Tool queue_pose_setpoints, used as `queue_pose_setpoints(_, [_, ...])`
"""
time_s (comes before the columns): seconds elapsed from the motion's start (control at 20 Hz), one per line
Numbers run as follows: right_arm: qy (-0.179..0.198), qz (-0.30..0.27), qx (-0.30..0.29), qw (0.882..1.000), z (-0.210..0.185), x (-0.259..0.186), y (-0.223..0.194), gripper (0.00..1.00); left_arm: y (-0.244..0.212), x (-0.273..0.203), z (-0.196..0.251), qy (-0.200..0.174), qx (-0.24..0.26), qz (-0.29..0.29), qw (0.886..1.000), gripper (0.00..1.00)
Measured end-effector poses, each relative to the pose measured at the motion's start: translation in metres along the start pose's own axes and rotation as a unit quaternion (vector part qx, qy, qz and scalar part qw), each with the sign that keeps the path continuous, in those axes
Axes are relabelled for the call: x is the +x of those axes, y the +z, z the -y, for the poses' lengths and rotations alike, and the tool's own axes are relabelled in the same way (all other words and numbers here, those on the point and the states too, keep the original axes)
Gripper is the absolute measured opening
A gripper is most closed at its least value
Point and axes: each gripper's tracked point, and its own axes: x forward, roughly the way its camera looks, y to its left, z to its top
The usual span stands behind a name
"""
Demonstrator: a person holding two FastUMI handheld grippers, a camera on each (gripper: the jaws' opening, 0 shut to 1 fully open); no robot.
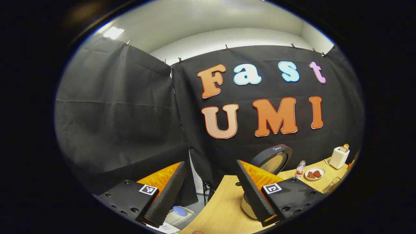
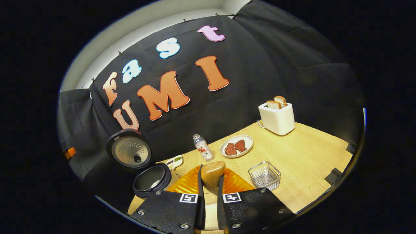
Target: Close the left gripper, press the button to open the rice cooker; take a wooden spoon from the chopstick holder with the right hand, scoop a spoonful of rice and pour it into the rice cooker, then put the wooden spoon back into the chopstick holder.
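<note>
- Right gripper (image 2: 210, 195), in the right gripper view: fingers clamped on the wooden spoon (image 2: 212, 175), bowl of the spoon poking up between them, over the wooden table (image 2: 305, 156).
- Black-and-white square marker tags on each finger mount; no readable words there.
- Just left of that gripper: rice cooker (image 2: 152, 179), pot open, lid (image 2: 130, 152) swung up with its perforated inner plate facing the camera.
- Beside the cooker: a small white card with coloured patches (image 2: 174, 161), print too small to read.
- Right of the fingers: an empty wire basket (image 2: 265, 175).
- Further back: a small clear bottle (image 2: 202, 147) with a red-and-white label, text not legible; next to it a white plate (image 2: 236, 146) with two reddish pieces.
- Farthest on the table: white toaster (image 2: 277, 117) with two slices sticking up.
- Left gripper (image 1: 208, 208), in the left gripper view: fingers wide apart, gripping nothing, raised off the table's left edge.
- Behind its right finger: the cooker's raised lid, faint brand lettering on the rim, too blurred to read.
</note>
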Motion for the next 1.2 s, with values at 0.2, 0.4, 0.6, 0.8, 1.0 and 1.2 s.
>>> queue_pose_setpoints(0.2, [-0.015, -0.016, -0.043, 0.999, 0.005, 0.005, -0.028, 0.14, -0.014, 0.002, -0.004, -0.002, 0.002, -0.015, 1.000, 0.96])
queue_pose_setpoints(0.4, [-0.032, -0.029, -0.099, 0.994, 0.015, 0.004, -0.057, 0.14, -0.023, 0.004, -0.002, -0.006, 0.003, -0.026, 1.000, 1.00])
queue_pose_setpoints(0.6, [-0.028, -0.033, -0.149, 0.988, 0.007, -0.002, -0.077, 0.14, -0.026, 0.004, -0.006, -0.001, 0.004, -0.027, 1.000, 1.00])
queue_pose_setpoints(0.8, [-0.034, -0.041, -0.120, 0.991, 0.001, -0.011, -0.091, 0.14, -0.037, 0.000, -0.011, 0.003, -0.001, -0.039, 0.999, 1.00])
queue_pose_setpoints(1.0, [-0.024, -0.048, -0.030, 0.998, -0.007, -0.007, -0.092, 0.14, -0.045, 0.001, -0.014, 0.004, -0.002, -0.049, 0.999, 1.00])
queue_pose_setpoints(1.2, [0.005, -0.060, 0.080, 0.995, -0.022, -0.006, -0.099, 0.14, -0.053, 0.002, -0.016, 0.000, -0.007, -0.058, 0.998, 1.00])
